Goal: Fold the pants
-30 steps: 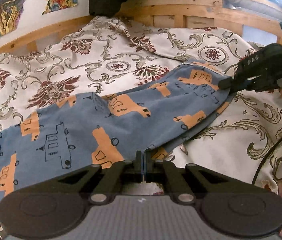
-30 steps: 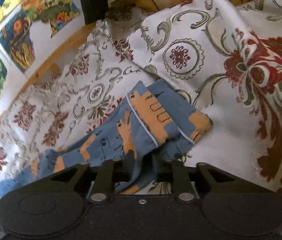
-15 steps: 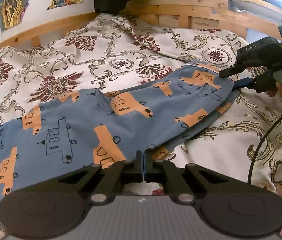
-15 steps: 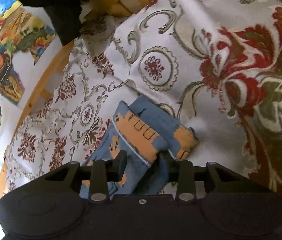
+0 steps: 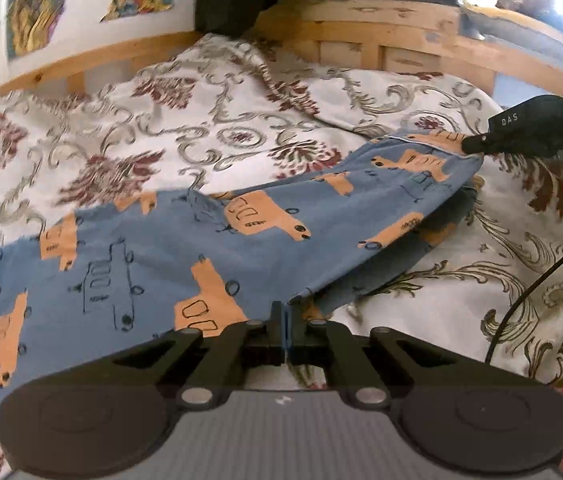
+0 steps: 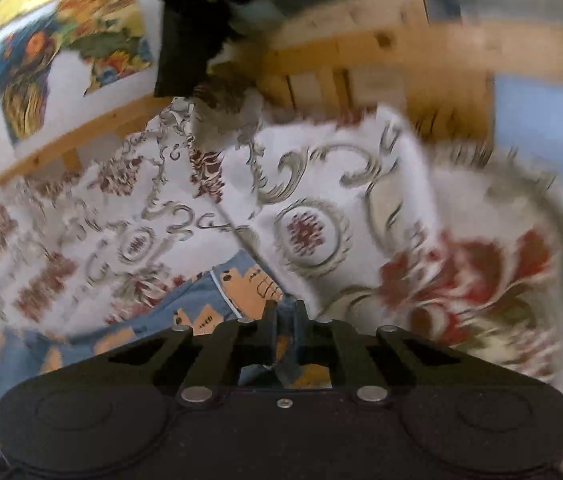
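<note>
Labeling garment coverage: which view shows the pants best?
Left wrist view: the pants spread sharp across the bed. Right wrist view is blurred, showing only a bunched end at the right gripper.

The pants [image 5: 209,248] are blue cloth printed with orange trucks and thin black line-drawn vehicles. They lie stretched across the flowered bedspread [image 5: 209,132], running from the left claw [image 5: 284,320] up and to the right as far as the right claw [image 5: 475,146]. The near edge is pinched between the left claw's closed tips; the far end, with a pale piped seam, is clamped in the right claw [image 6: 285,316]. A lower layer shows under the lifted right edge.
</note>
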Demonstrator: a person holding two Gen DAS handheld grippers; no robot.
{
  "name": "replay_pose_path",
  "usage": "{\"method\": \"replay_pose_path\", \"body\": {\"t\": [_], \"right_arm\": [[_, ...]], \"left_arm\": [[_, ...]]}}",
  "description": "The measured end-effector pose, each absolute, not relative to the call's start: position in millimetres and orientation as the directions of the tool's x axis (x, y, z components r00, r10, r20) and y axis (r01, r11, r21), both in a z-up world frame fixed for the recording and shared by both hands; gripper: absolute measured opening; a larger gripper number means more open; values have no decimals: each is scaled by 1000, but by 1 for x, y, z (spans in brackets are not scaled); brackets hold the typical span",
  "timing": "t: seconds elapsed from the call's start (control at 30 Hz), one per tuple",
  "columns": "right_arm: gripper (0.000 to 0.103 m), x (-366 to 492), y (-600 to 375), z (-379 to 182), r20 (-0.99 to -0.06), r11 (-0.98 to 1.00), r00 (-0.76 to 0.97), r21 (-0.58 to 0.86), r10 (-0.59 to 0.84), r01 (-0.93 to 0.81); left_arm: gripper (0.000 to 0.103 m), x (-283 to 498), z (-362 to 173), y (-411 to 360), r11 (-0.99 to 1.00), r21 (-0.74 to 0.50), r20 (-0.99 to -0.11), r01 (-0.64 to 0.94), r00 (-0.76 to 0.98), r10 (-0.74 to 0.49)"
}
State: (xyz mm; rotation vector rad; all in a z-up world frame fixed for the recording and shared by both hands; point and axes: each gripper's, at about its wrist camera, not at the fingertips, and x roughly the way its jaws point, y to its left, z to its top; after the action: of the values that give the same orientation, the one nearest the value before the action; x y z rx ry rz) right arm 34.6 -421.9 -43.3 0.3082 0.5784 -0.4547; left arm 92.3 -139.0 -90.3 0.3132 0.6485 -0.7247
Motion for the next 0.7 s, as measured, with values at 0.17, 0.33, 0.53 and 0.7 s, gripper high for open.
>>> {"method": "replay_pose_path", "body": {"t": [0.17,0.33,0.53,0.7], "right_arm": [[7,31,-432,-68,-661,843,685,146,-307,518],[7,32,-419,-63,-619,870,698,48,-359,491],[24,34,-415,-68,-641,879,670,-14,-374,477],[71,37,-381,-46,-521,913,755,-146,-398,381]], "left_arm": [[1,95,-97,-142,712,47,-668,701,552,-500],[1,97,-96,-139,711,26,-670,703,540,-510],[12,101,-96,-138,716,1,-694,699,515,-502],[58,104,-71,-108,768,-88,-665,634,537,-519]]}}
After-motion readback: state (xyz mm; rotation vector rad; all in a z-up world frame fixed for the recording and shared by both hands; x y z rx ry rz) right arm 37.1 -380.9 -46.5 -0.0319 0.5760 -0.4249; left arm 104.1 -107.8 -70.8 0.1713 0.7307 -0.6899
